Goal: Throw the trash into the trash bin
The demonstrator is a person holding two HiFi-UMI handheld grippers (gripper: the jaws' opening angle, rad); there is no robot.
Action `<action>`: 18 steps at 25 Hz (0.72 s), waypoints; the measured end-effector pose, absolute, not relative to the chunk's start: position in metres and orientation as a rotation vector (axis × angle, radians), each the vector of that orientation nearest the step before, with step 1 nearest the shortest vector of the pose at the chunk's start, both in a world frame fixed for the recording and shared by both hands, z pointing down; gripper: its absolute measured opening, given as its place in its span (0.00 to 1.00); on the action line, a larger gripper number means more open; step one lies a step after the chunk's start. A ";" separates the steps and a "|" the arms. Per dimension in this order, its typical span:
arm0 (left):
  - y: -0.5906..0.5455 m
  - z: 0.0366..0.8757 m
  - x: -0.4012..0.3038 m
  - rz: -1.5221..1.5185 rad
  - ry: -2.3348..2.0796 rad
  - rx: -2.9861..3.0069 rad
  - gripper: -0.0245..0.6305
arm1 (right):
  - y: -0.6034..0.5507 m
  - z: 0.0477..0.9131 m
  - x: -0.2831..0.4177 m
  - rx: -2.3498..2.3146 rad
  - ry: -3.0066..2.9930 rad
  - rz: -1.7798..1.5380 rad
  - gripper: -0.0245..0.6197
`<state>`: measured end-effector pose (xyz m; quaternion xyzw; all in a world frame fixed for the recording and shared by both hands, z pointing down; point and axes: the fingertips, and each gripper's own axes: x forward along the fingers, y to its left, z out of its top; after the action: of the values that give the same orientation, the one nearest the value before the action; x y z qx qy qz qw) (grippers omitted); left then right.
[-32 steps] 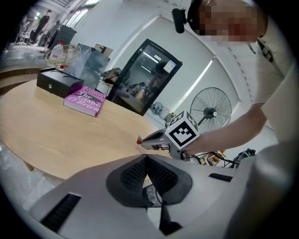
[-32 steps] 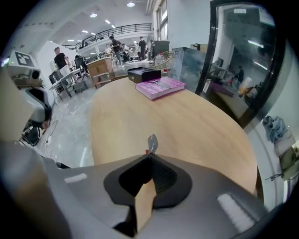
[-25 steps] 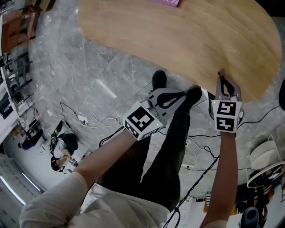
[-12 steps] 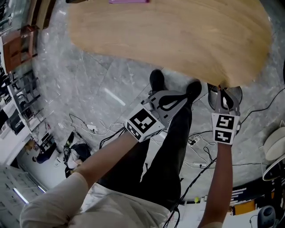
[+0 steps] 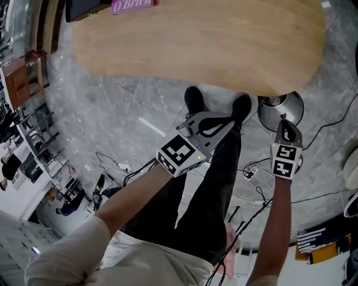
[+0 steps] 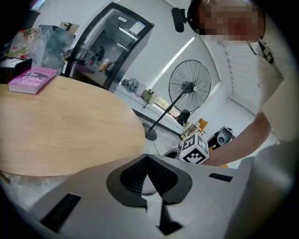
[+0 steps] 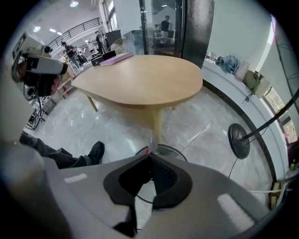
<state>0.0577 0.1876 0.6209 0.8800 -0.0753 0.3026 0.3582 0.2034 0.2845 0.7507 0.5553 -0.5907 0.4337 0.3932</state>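
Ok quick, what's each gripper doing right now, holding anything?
Left gripper: closed, nothing in it.
Right gripper: closed on a thin clear scrap that sticks out past its tips.

Two tongs: left tongs (image 6: 147, 157), right tongs (image 7: 149, 155). One counter (image 5: 196, 44) ahead of both, with one pink book (image 5: 133, 5) at its far end. One trash bin (image 5: 267, 107) just ahead of the right tongs, one scrap (image 7: 149, 139) at their tips. Two shoes (image 5: 194, 100) between the tongs.

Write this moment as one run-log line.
left claw: shut, empty | right claw: shut on scrap, over bin | scrap: not yet dropped | table: book only
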 end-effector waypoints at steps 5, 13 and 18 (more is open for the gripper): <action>0.201 0.631 0.074 0.797 -0.150 2.272 0.05 | 0.323 0.790 0.205 1.389 -1.444 1.173 0.07; 0.216 0.658 0.090 0.859 -0.065 2.275 0.05 | 0.354 0.841 0.206 1.418 -1.380 1.270 0.07; 0.222 0.675 0.094 0.895 -0.038 2.280 0.05 | 0.360 0.862 0.210 1.473 -1.339 1.316 0.09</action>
<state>0.0938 0.2217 0.6746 0.8755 -0.0146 0.3436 0.3393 0.2095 0.3596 0.8620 0.5739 -0.5214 0.5127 0.3687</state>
